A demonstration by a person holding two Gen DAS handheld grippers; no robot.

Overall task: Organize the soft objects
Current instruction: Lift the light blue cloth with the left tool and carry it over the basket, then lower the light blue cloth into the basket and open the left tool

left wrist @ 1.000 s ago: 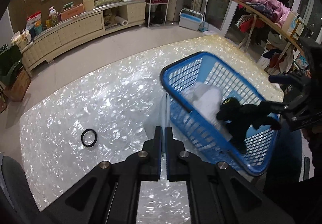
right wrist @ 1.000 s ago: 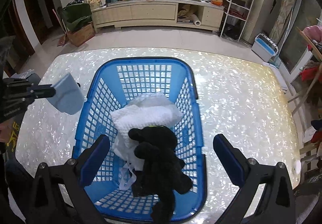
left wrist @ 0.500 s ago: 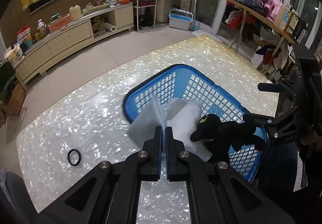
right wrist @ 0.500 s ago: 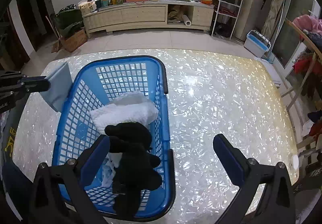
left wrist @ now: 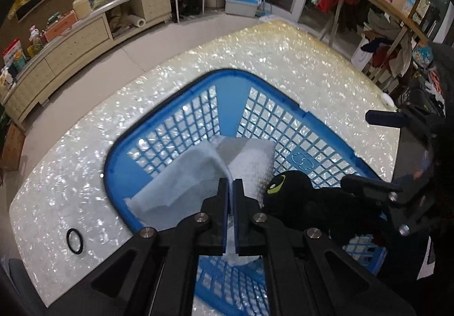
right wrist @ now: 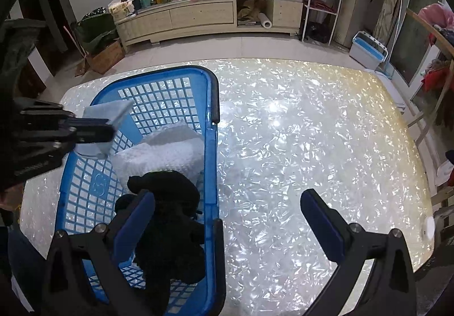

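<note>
My right claw [right wrist: 227, 219] gapes over the bench [right wrist: 312, 131]; my left claw [right wrist: 109, 131] pinches a pale cloth [right wrist: 109, 114] above the blue basket [right wrist: 211, 145]

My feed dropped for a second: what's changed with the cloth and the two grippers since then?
The left gripper, shut on the pale blue cloth throughout, carried it from beside the blue basket to over its inside. The right gripper, open, shifted right, off the black plush toy. The toy, the white towel and the black ring kept their places.

Dim fisheye views, perhaps overhead glare.
</note>
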